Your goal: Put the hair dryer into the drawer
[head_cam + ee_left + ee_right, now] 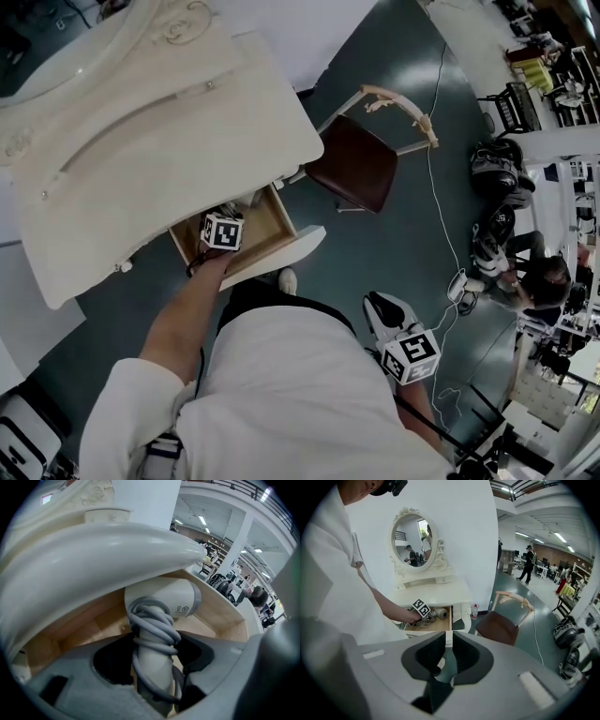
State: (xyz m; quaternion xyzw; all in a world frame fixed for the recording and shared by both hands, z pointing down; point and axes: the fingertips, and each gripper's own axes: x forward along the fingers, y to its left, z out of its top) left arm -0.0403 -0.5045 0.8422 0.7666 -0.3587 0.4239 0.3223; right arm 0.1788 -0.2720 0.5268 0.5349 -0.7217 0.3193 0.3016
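Left tool (pixel 152 674) pinching cord-wrapped hair dryer (pixel 165 601) inside open drawer (pixel 221 617), right tool (pixel 446 660) pressed together, empty

Small printed mark on hair dryer (pixel 161 603) body, illegible.

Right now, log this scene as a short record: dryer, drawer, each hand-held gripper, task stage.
hair dryer: white, grey cord wound round its handle, head inside the drawer
drawer: open, wooden inside, under the dressing table top
left hand-held gripper: closed on the hair dryer's handle
right hand-held gripper: jaws together, empty, well back from the dressing table
task stage: hair dryer inside the open drawer, not yet released
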